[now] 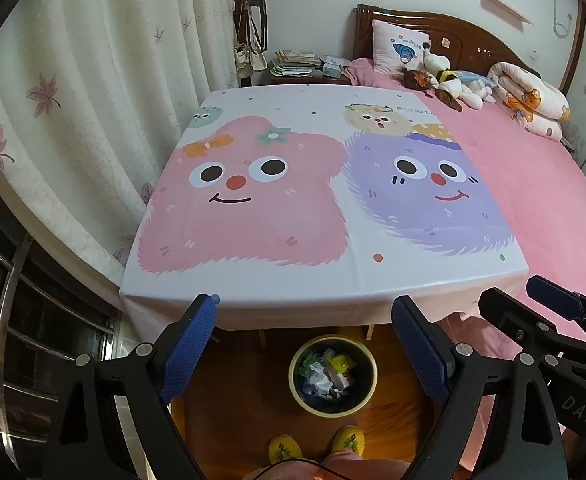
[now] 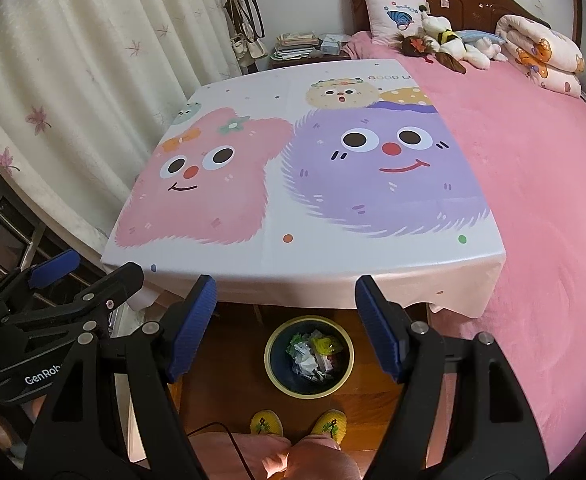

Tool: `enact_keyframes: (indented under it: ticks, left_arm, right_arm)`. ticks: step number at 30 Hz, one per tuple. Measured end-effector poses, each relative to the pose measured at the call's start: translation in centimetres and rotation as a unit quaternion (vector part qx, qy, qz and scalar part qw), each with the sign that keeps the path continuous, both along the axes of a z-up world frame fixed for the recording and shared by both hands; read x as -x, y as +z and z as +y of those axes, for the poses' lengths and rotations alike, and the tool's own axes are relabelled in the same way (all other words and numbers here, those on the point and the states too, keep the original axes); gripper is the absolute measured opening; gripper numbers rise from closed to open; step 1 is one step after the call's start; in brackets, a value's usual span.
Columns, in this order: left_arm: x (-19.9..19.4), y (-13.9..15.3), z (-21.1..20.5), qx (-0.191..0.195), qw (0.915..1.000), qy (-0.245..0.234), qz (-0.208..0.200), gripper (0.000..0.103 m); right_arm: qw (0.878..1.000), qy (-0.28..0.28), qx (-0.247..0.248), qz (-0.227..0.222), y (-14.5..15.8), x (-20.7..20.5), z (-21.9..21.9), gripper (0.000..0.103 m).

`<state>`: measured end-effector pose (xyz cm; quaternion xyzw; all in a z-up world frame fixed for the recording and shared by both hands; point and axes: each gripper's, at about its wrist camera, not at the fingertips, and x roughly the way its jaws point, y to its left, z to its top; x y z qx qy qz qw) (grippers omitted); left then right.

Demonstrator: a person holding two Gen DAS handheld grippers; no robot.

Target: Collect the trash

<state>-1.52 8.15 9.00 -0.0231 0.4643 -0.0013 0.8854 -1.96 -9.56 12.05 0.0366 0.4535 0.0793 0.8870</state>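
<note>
While both grippers, left (image 1: 305, 344) and right (image 2: 285, 328), hang spread and empty, crumpled trash (image 1: 325, 376) fills the bin (image 1: 297, 392) near the table (image 1: 253, 288).

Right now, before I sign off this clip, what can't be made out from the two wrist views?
- Trash bin: the crumpled wrappers inside are too small to identify, in both views.
- Floor under the table: hidden by the overhanging cloth, so stray trash there cannot be ruled out.
- Nightstand pile: distant and small; papers or trash, unclear.
- Right gripper: cut by the left view's edge; open in its own view.
- Left gripper: open.
</note>
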Motion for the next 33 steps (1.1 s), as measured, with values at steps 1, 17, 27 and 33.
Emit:
enact_keyframes:
  ticks: [1,17,27,33]
  left_arm:
    - [-0.05,0.02,-0.03,0.000,1.0000,0.000,0.000,0.091]
    - [-0.05,0.05,-0.16,0.001,1.0000,-0.001,0.001,0.091]
    - [-0.10,0.00,-0.01,0.000,1.0000,-0.002,0.001,0.091]
    - [0.00,-0.13,-0.16,0.002,1.0000,-0.001,0.005,0.091]
  right_arm:
    - [1.000,0.000,0.000,0.000,-0.01,0.00,-0.04,0.069]
    - [1.000,0.000,0.000,0.000,-0.06,0.06,-0.08,0.069]
    - [1.000,-0.001,-0.003,0.002,0.01,0.01,-0.24,0.069]
    - [1.000,0.003,-0.004,0.007,-0.11,-0.37,-0.35,0.069]
